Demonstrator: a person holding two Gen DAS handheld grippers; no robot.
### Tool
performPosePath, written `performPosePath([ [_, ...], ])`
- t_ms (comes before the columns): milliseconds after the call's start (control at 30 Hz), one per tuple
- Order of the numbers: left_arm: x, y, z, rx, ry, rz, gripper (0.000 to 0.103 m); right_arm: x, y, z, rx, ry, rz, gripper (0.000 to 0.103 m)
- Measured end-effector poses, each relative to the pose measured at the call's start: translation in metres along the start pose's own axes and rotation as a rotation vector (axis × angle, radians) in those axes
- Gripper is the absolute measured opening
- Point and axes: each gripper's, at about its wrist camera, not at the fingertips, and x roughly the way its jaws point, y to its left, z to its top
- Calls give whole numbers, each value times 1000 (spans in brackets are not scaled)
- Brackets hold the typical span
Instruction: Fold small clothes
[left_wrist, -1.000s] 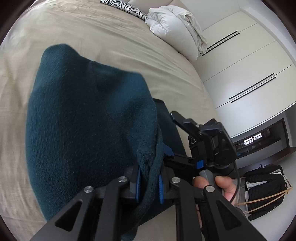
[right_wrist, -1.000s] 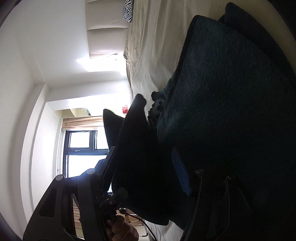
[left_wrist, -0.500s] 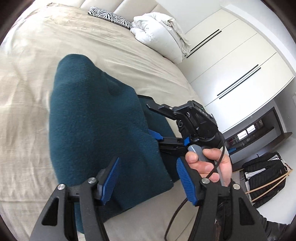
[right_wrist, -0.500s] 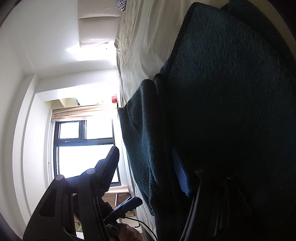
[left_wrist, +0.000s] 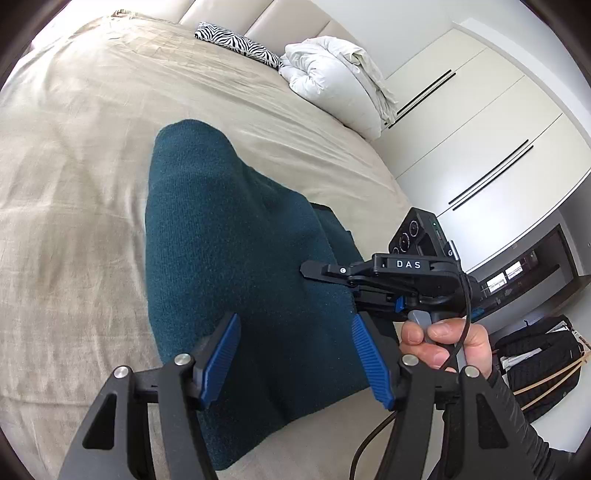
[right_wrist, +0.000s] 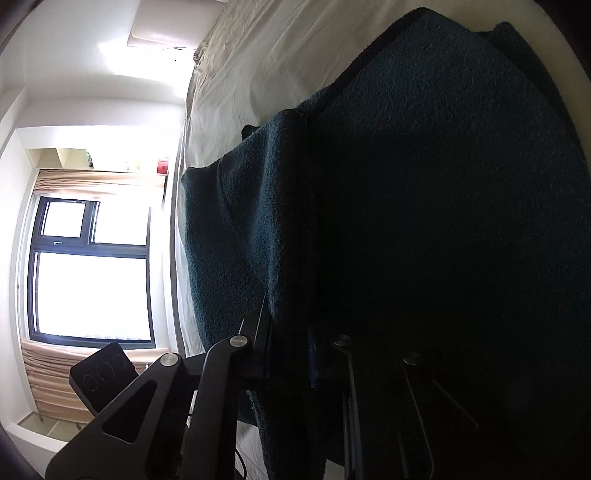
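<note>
A dark teal knit garment (left_wrist: 229, 266) lies folded on the beige bed (left_wrist: 81, 155). My left gripper (left_wrist: 295, 354) is open and empty, hovering above the garment's near part. My right gripper (left_wrist: 314, 269) shows in the left wrist view at the garment's right edge, held by a hand. In the right wrist view the right gripper (right_wrist: 288, 350) is shut on a folded edge of the teal garment (right_wrist: 443, 221), whose folded layer drapes to the left of the fingers.
A white duvet (left_wrist: 332, 85) and a zebra-print pillow (left_wrist: 236, 40) sit at the bed's head. White wardrobes (left_wrist: 480, 140) stand to the right. A black bag (left_wrist: 535, 358) lies on the floor. A window (right_wrist: 92, 269) is beyond the bed.
My left gripper let go of the garment's edge, opened and drew back. The garment's fold dropped flat onto the bed. The right gripper closed on the garment's edge.
</note>
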Motion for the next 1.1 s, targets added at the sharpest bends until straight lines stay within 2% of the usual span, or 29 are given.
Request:
performPosePath([
  [333, 32, -32, 19, 62, 7, 4, 67, -56, -11, 15, -15, -60, -34, 11],
  [533, 54, -44, 18, 93, 27, 7, 67, -89, -22, 19, -11, -70, -42, 11],
  [967, 73, -46, 21, 128, 32, 21, 67, -120, -12, 12, -24, -120, -12, 11],
  [1100, 87, -46, 19, 159, 62, 50, 67, -111, -32, 9, 15, -92, -39, 11],
])
